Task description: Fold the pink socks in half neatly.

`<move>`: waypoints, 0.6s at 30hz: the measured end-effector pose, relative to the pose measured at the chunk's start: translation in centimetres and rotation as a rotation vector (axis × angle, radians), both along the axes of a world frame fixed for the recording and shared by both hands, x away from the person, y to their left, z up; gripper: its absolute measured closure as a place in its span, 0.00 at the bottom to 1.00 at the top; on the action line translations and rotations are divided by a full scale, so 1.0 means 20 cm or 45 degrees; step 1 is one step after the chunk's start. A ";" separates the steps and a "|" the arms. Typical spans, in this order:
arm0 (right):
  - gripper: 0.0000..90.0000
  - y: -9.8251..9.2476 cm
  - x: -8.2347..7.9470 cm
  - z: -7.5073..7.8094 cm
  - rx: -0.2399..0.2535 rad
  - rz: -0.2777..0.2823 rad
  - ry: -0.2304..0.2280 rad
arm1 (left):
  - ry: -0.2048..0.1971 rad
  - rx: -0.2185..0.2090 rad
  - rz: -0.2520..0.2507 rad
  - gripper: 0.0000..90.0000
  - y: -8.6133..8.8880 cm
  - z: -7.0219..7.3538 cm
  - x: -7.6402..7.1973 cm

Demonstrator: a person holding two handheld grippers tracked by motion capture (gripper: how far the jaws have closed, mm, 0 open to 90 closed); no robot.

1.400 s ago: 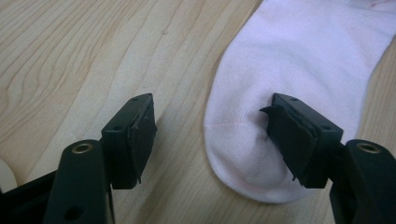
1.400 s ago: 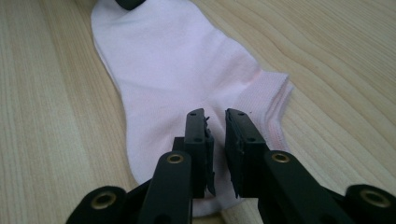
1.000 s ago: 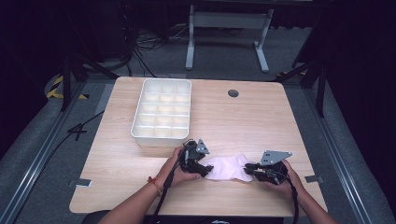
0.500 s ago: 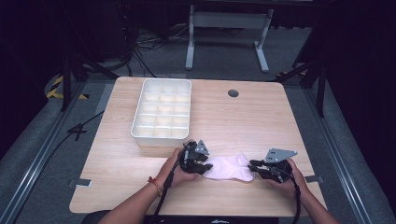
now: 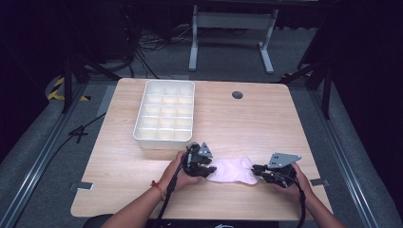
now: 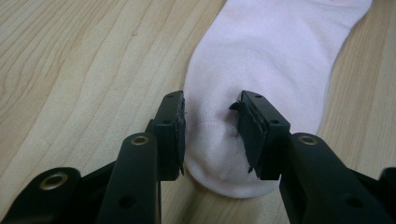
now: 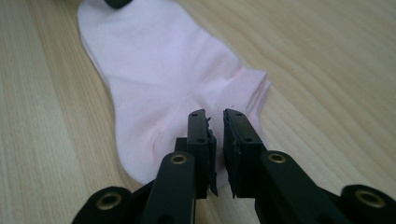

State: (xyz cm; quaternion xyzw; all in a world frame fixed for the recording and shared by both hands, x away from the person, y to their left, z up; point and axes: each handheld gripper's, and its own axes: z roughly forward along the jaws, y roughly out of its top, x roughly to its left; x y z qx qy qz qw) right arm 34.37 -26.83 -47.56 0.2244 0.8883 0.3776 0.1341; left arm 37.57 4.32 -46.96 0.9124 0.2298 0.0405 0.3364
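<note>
A pink sock (image 5: 233,170) is laid flat near the front edge of the wooden table (image 5: 247,118), between the two hands. The toe end of the sock (image 6: 233,154) is seen between the jaws of the left gripper (image 5: 203,167), which are set partway apart with one on each side of the toe; whether the cloth is pinched cannot be told. The jaws of the right gripper (image 7: 215,133) have just been closing and are almost shut over the other end of the sock (image 7: 177,84), with a thin gap left. A white tray (image 5: 164,135) with many small boxes is placed farther back on the table.
</note>
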 end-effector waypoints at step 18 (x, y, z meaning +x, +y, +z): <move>0.93 0.01 0.02 -0.01 0.035 0.005 0.048 | 0.029 -0.061 0.003 0.91 0.03 0.01 0.00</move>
